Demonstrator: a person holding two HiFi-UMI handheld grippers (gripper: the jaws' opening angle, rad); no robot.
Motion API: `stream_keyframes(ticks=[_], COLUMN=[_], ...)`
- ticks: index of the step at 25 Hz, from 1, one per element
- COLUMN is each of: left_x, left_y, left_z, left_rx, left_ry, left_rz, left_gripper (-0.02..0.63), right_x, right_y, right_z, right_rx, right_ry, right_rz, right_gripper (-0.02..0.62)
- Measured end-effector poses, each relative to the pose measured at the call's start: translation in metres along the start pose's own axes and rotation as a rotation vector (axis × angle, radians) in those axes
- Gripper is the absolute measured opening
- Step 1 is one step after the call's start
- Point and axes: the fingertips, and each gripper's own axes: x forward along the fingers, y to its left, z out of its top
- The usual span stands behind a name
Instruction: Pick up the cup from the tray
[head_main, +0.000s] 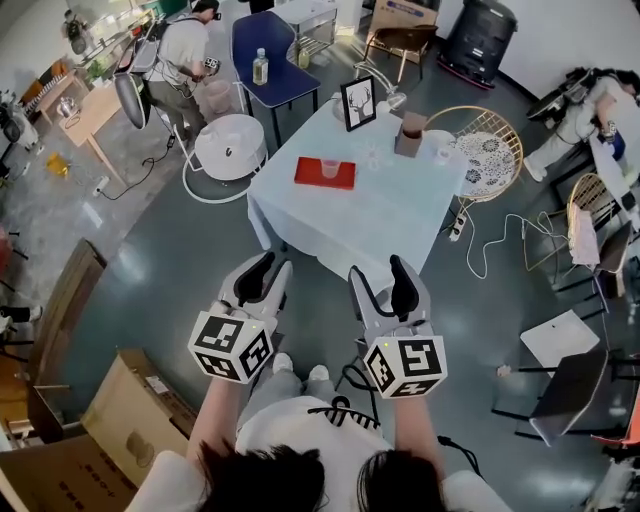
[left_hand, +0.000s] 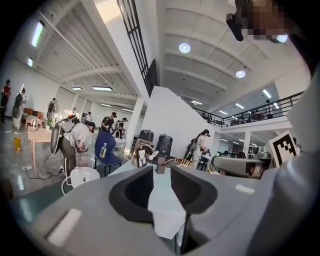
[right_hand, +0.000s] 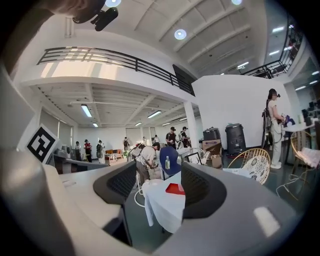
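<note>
A clear cup (head_main: 330, 167) stands on a red tray (head_main: 325, 173) at the left part of a table with a pale cloth (head_main: 380, 215), some way ahead of me. Both grippers hang in the air short of the table's near edge, pointing at it. My left gripper (head_main: 270, 268) has its jaws a narrow gap apart with nothing between them; in the left gripper view (left_hand: 161, 175) only the cloth shows through the gap. My right gripper (head_main: 379, 272) stands open wider and empty, and the right gripper view (right_hand: 159, 175) shows the red tray (right_hand: 175, 189) far off between the jaws.
A framed picture (head_main: 358, 103) and a brown box (head_main: 408, 135) stand at the table's far side. A wicker chair (head_main: 490, 150) is to its right, a white round appliance (head_main: 230, 148) and a blue chair (head_main: 265, 50) to its left. Cardboard boxes (head_main: 130, 410) lie near left; a cable (head_main: 490, 245) crosses the floor.
</note>
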Motion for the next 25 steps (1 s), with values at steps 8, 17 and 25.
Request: stream_keyframes(ticks=[8, 17, 25], left_x=[0.013, 0.057, 0.105], left_y=[0.006, 0.044, 0.081], left_z=[-0.008, 0.004, 0.011], left_rx=[-0.013, -0.011, 0.0], left_ry=[-0.009, -0.034, 0.022], left_rz=[0.056, 0.084, 0.069], left_gripper=[0.075, 0.0, 0.0], right_x=[0.015, 0.07, 0.133], right_y=[-0.017, -0.037, -0.044], right_z=[-0.007, -0.011, -0.017], right_rx=[-0.032, -0.02, -0.027], right_ry=[0.007, 0.002, 0.058], right_rz=[0.007, -0.005, -0.011], right_gripper=[0.31, 0.337, 0.347])
